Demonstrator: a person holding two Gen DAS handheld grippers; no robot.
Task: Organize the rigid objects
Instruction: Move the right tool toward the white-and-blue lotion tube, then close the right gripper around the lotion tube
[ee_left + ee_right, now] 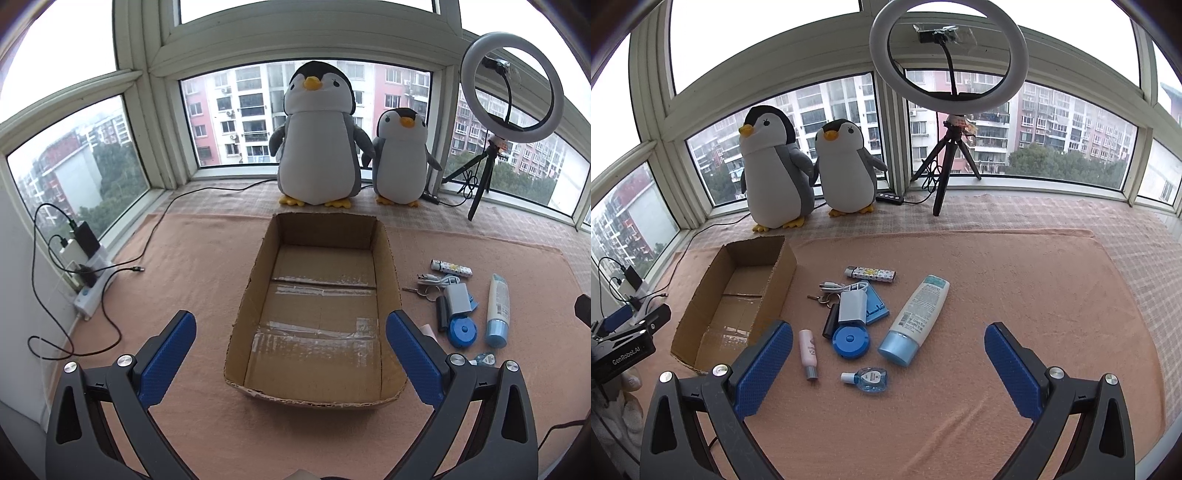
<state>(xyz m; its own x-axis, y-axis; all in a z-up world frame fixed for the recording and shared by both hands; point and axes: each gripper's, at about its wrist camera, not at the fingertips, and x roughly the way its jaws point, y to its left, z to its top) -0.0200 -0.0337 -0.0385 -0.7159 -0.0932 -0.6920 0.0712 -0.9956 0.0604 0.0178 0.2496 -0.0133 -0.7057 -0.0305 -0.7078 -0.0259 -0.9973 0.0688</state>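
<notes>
Left wrist view: left hand-held gripper [291, 334] spread wide, empty, hovering over near end of open cardboard box [388, 266] on peach towel [192, 258]; small items clustered just right of box.

Right wrist view: right hand-held gripper [888, 347] spread, empty, above cluster; white tube [918, 314], blue round case [850, 340], pink bottle [808, 350], clear blue bottle [868, 378] lying right of box; two plush penguins [775, 177] far by window.

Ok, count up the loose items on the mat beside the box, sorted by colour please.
Blue: 3, round case, stand, small bottle
White: 4, tube, charger, cable, patterned stick
Pink: 1, bottle
Black: 1, cylinder
Metal: 1, keys
Total: 10
</notes>
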